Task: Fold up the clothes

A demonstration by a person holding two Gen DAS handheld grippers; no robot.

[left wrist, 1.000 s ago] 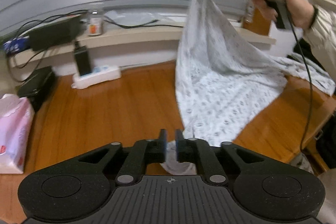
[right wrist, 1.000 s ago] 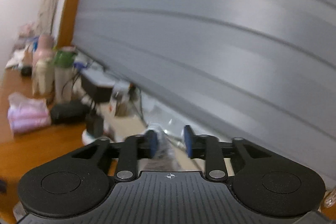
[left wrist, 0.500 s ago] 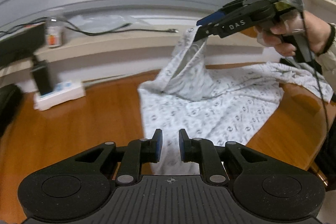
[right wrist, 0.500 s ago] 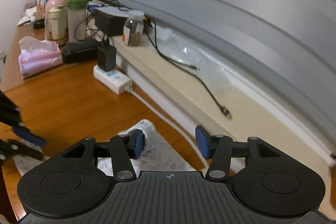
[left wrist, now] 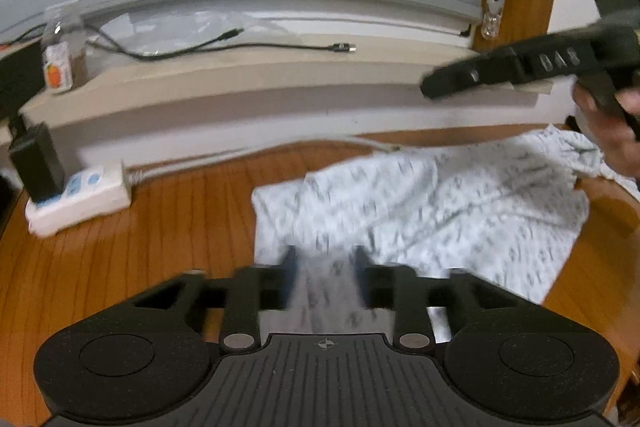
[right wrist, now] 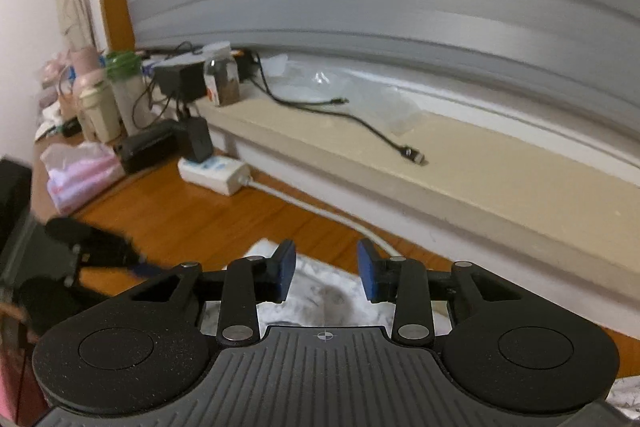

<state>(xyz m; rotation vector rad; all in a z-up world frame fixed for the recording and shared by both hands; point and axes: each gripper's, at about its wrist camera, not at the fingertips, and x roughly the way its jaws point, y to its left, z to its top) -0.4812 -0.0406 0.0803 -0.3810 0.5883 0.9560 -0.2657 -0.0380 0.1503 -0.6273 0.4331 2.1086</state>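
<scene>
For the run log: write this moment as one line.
step: fold clothes | patterned garment: flat on wooden table | left gripper: opening, nothing pinched | right gripper: closing, empty

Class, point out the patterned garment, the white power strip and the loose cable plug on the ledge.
Garment [left wrist: 440, 203], left wrist view, on its flat middle.
Power strip [right wrist: 214, 171], right wrist view, on its top face.
Cable plug [right wrist: 414, 155], right wrist view, on its tip.
</scene>
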